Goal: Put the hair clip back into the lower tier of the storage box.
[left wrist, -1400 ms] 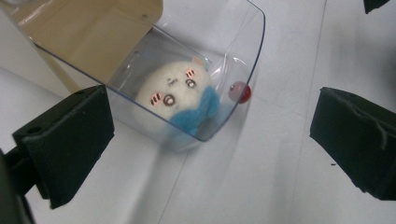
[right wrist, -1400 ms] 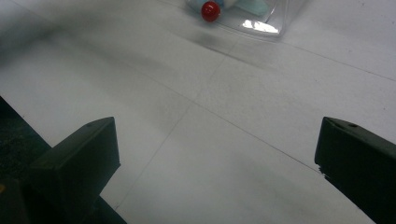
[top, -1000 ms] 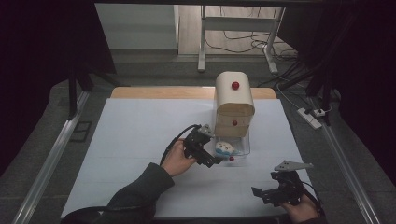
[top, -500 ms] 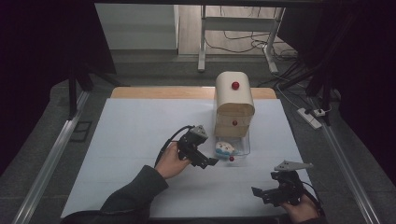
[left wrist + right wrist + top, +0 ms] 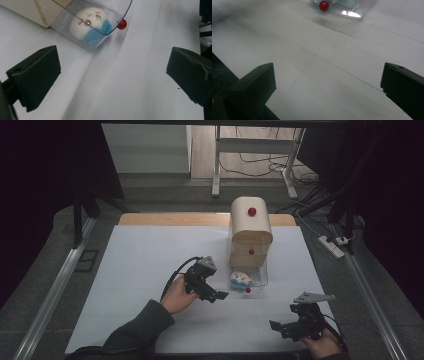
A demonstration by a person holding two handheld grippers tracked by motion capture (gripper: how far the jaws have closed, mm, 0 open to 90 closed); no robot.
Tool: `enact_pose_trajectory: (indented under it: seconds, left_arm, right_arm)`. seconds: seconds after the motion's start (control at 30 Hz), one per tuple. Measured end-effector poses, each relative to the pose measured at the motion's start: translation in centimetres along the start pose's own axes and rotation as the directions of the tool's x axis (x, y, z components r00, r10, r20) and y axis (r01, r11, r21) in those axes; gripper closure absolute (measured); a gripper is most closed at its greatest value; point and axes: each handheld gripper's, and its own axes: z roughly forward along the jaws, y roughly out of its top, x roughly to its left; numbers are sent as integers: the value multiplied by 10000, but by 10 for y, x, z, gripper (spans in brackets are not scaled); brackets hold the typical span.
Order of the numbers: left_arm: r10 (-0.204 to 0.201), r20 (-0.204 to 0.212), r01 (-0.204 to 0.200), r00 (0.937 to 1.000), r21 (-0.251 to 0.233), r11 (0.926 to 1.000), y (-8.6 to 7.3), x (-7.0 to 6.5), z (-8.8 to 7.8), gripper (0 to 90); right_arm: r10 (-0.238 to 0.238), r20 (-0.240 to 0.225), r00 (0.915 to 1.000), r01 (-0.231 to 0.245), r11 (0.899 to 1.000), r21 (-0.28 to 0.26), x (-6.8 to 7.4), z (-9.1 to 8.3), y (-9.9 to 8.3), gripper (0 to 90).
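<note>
- Two grippers are over the white surface (image 5: 140,270), one in each of the person's hands, and neither is holding anything.
- Left gripper (image 5: 212,292) sits near the middle of the surface, just left of the clear drawer (image 5: 257,276); its jaws are spread wide with only bare surface between them.
- That clear drawer is pulled out from the foot of a cream, round-topped cabinet (image 5: 250,227) standing toward the far side of the surface.
- Inside the drawer lies a small white plush toy (image 5: 87,23) with a blue patch and a little stitched face, seen through the transparent wall.
- A red knob (image 5: 122,24) sticks out from the drawer's front; two more red knobs show higher up on the cabinet.
- Right gripper (image 5: 292,327) is down at the near right corner, well apart from the drawer, jaws likewise wide apart and empty.
- A dark sleeve (image 5: 135,332) covers the left forearm.
</note>
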Motion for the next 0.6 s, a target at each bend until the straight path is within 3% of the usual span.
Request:
enact_pose_trajectory:
  seconds: [0.6]
  left_arm:
    - [-390, 291, 400, 9988, -353, 9986, -15, -1, -19, 0]
  right_arm:
    - [-4, -3, 10000, 4, 10000, -9, 0, 0, 0, 0]
